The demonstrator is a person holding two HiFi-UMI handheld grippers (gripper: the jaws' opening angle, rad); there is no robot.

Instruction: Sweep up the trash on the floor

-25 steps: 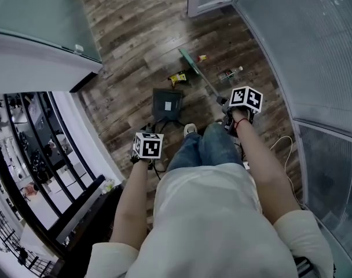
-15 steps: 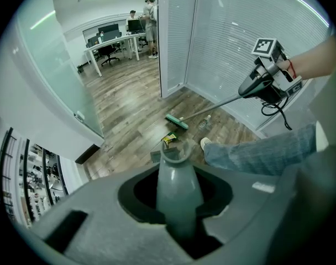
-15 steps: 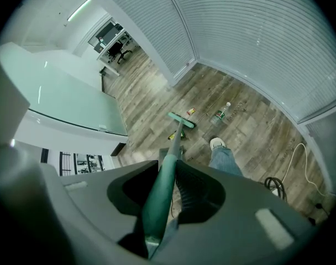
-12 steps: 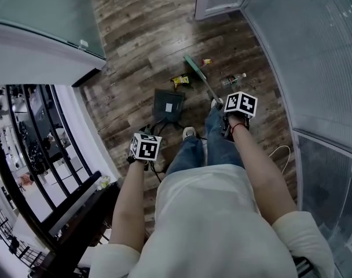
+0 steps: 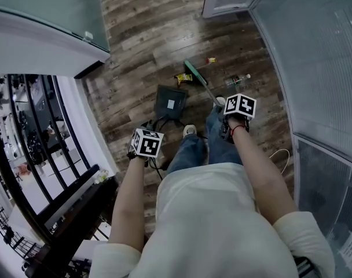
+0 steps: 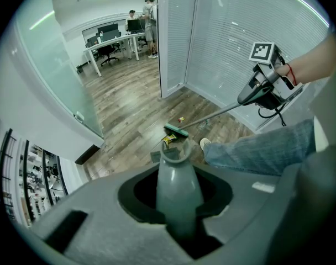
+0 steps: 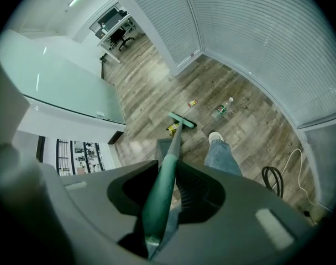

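On your left, the left hand-held gripper (image 6: 178,208) was clamped tight on the grey dustpan handle (image 6: 176,175), which stuck straight up between its jaws. The dustpan (image 5: 169,103) itself sat flat on the wood floor (image 5: 135,33), a bit ahead of your white shoe (image 5: 190,130). Just past its far edge lay a yellow snack wrapper (image 5: 184,78), right beside the left end of the green broom head (image 5: 194,73). Whether the two were actually touching, I couldn't tell. The broom's handle (image 7: 163,186) ran back at a slant from that head up into your right hand-held gripper (image 7: 167,203), which was closed around the green grip. Further right, a small red-and-yellow wrapper (image 5: 211,59) lay on the far side of the broom head, apart from it. A plastic bottle (image 5: 238,80) lay on its side near the blinds-covered wall (image 5: 315,51), clear of the broom. A loop of cable (image 5: 280,154) trailed on the floor by your right arm.
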